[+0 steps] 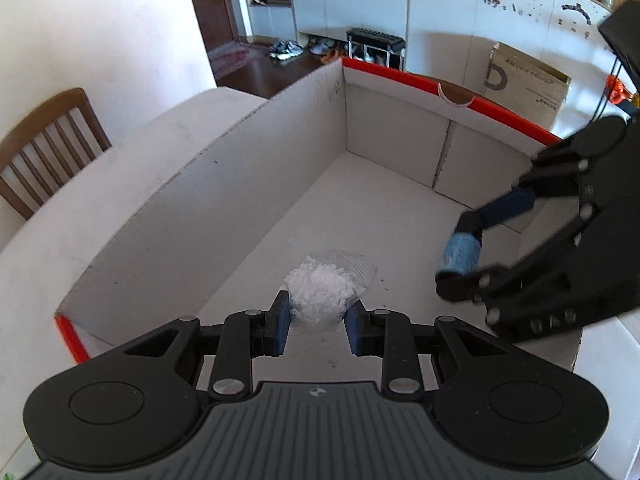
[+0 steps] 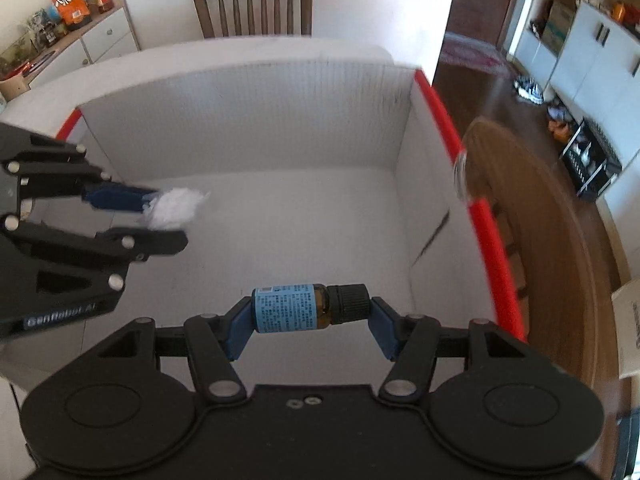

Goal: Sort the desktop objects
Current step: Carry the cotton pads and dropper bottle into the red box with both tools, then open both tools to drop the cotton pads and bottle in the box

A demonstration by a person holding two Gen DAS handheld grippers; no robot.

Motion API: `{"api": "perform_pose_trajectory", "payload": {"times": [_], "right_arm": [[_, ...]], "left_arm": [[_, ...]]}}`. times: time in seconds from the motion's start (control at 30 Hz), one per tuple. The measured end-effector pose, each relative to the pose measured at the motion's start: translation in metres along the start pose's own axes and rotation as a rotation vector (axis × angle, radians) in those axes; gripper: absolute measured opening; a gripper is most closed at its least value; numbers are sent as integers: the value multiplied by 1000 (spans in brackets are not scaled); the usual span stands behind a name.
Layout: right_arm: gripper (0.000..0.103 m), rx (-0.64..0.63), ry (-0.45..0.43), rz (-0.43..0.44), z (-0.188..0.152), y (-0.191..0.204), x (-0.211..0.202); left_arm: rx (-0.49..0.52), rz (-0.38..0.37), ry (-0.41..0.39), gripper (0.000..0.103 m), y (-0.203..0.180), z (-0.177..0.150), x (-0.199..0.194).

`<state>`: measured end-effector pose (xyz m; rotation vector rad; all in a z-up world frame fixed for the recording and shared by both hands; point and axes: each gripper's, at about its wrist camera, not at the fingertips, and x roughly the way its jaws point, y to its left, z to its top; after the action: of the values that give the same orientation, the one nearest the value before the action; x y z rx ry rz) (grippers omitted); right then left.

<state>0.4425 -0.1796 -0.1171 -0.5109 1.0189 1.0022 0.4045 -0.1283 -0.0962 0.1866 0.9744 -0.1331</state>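
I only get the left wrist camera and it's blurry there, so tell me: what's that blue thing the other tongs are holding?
Observer: A small brown bottle with a blue label, shut in the right tongs.
Operator: Is it standing up?
Observer: No, sideways: its bottom is against one pad, its black cap against the other.
Operator: My left tongs hold the bag of white bits. What's past the box on your side?
Observer: A sideboard with an orange snack bag on top, left of the chair.
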Motion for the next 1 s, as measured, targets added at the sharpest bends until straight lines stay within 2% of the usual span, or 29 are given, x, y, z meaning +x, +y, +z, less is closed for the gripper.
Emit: {"api": "perform_pose_trajectory", "payload": {"times": [0.23,0.33,0.63,0.9,0.97,1.0], "right_arm": [[61,-23,51,-13,-10,6,7],[61,-27,68,-17,-9,6,7],[61,-30,96,-17,-1,9,9],[64,-49,86,-1,2,10,5],[66,-57,76,4,3,9,1],[70,-60,69,4,3,9,-1]], "left_arm": [[4,-28,128,27,0,9,19],[13,-15,175,27,1,13,26],[32,-18,209,27,1,17,30],[14,-28,183,28,0,16,23],[4,-38,171,36,2,15,18],[3,-34,164,50,2,15,16]]}}
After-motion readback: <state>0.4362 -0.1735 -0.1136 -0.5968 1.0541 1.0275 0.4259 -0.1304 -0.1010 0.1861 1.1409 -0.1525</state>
